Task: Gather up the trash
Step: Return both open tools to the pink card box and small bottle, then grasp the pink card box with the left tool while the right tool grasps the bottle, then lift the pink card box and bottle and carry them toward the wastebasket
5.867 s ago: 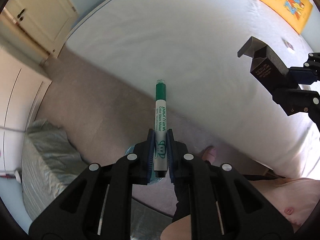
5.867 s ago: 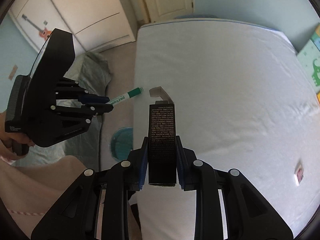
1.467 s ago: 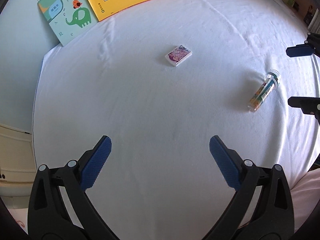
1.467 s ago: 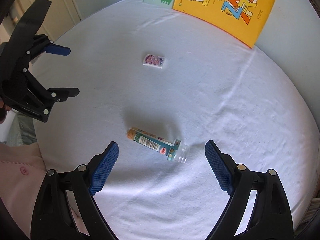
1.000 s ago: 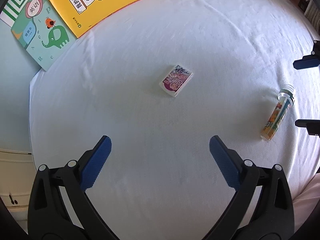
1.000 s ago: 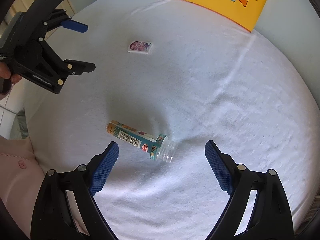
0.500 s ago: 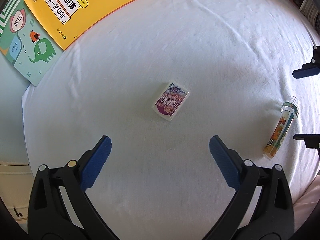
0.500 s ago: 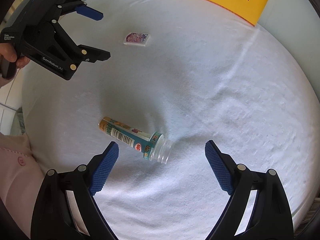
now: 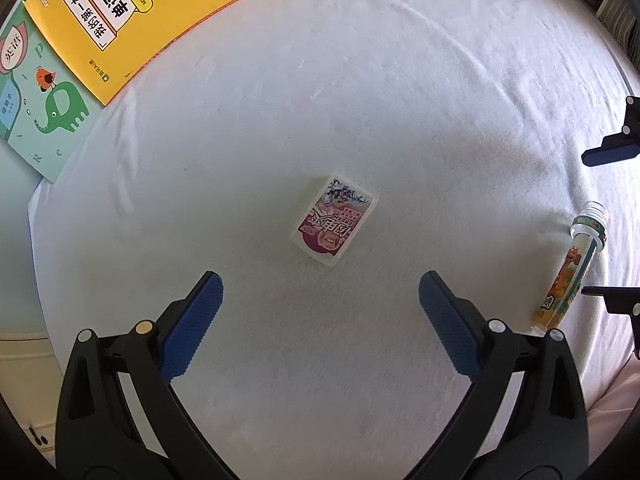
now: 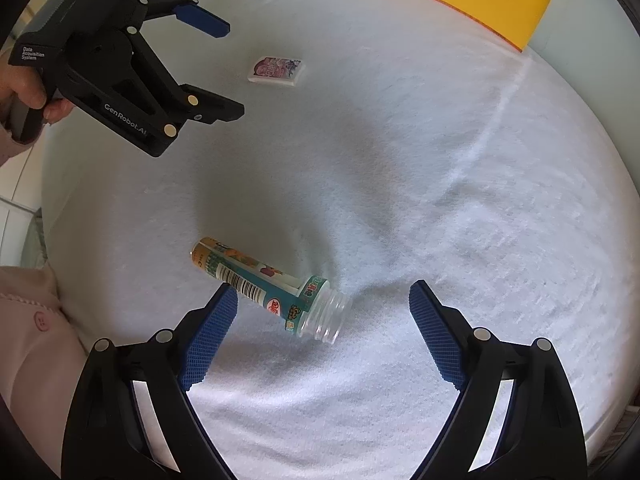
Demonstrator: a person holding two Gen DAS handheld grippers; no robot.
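Fingers [image 9: 192,320] nearer card box [image 9: 334,221], both spread

Home, looks like child's bedroom. Bed w/ white fitted sheet [image 9: 400,80] fills both views, fabric wrinkled. 2 kids' books propped vs pale blue wall [image 10: 592,32] at far edge: yellow workbook [image 9: 132,12] w/ Chinese title + "My First English" wording, green book [image 9: 40,108] w/ elephant drawing. Cream cabinet or door panel [image 9: 20,356] beside bed. Bookshelf-like clutter [image 9: 616,12] at room edge, too blurred to be sure.
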